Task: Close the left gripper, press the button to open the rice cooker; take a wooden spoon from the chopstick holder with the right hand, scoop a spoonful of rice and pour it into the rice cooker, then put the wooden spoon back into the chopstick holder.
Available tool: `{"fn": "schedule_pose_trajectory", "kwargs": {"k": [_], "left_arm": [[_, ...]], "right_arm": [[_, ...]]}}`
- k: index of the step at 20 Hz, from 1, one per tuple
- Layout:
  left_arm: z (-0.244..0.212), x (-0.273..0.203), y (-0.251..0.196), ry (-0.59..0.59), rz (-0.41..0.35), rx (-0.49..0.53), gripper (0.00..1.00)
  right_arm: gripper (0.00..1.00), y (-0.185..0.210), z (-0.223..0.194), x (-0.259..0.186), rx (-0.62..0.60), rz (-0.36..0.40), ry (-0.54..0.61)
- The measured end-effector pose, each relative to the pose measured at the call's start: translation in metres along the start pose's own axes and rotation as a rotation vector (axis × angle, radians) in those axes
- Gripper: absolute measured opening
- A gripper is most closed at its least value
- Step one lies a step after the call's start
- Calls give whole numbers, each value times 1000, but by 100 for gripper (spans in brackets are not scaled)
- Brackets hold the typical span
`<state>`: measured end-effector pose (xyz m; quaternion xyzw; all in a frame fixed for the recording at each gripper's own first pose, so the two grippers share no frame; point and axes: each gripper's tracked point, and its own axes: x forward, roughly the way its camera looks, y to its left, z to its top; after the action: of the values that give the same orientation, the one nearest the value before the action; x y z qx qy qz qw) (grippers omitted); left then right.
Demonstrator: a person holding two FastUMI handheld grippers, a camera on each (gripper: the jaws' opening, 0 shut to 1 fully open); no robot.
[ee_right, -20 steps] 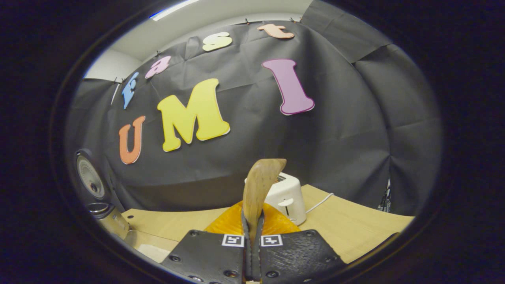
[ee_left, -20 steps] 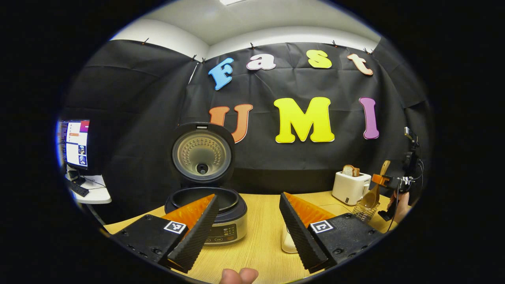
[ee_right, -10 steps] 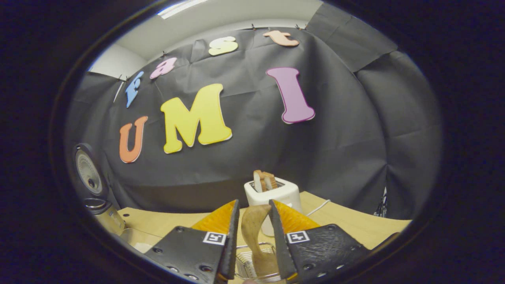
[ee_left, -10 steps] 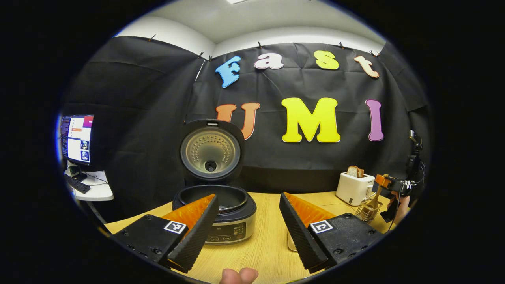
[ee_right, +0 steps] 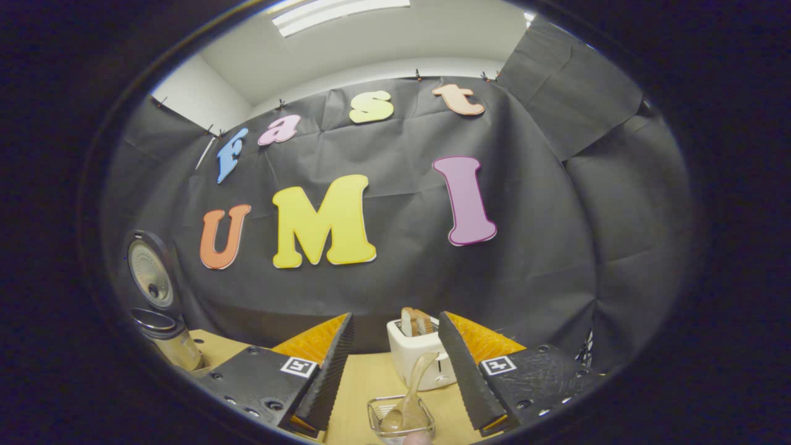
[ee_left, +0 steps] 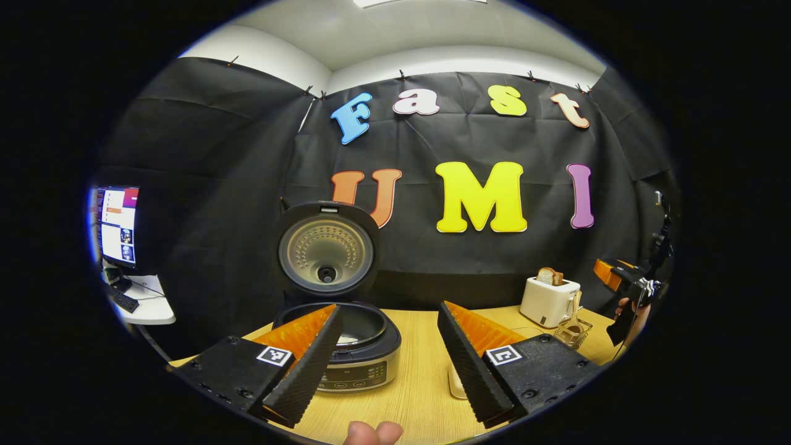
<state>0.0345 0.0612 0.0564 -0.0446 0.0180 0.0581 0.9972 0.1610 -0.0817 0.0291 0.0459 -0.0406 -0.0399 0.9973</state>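
The rice cooker (ee_left: 355, 355) stands open on the table, its lid (ee_left: 325, 250) upright and something pale in the pot. My left gripper (ee_left: 386, 364) hangs open just in front of it, holding nothing. At the right, the wooden spoon (ee_left: 575, 312) stands bowl down in the wire chopstick holder (ee_left: 571, 334). My right gripper (ee_right: 395, 377) is open, a little above and behind the holder (ee_right: 400, 420), with the spoon (ee_right: 413, 392) leaning free between its fingers' line of sight. The right gripper (ee_left: 621, 281) also shows far right with a hand on it. The cooker (ee_right: 162, 327) sits at the far left.
A white toaster (ee_left: 549, 301) with a slice of bread stands behind the holder, seen close as the toaster (ee_right: 419, 353). A white dish (ee_left: 456, 386) is partly hidden behind my left gripper's right finger. A monitor (ee_left: 117, 225) stands on a side desk at the left.
The right gripper lowered the wooden spoon into the holder, opened, let go and drew back upward. The left gripper stayed open and barely shifted.
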Motion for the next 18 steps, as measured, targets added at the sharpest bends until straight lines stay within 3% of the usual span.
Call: {"fn": "schedule_pose_trajectory", "kwargs": {"k": [7, 9, 10, 12, 13, 14, 15, 18], "left_arm": [[80, 34, 22, -20, -24, 53, 98], [106, 49, 36, -40, 6, 82, 98], [116, 59, 40, -39, 9, 82, 100], [129, 79, 47, -24, 29, 68, 97], [134, 92, 54, -24, 54, 81, 97], [142, 102, 64, -31, 83, 109, 97], [150, 113, 71, -37, 103, 139, 97], [166, 144, 78, -19, 117, 135, 97]], "right_arm": [[87, 4, 6, -46, -10, 36, -12], [84, 7, 5, -54, -23, 53, -15], [89, 9, 5, -58, -35, 61, -15], [84, 11, 6, -66, -42, 79, -15], [89, 11, 7, -71, -37, 85, -15], [84, 9, 8, -75, -30, 87, -18], [89, 6, 8, -77, -27, 85, -23], [89, -3, 9, -88, -24, 78, -29]]}}
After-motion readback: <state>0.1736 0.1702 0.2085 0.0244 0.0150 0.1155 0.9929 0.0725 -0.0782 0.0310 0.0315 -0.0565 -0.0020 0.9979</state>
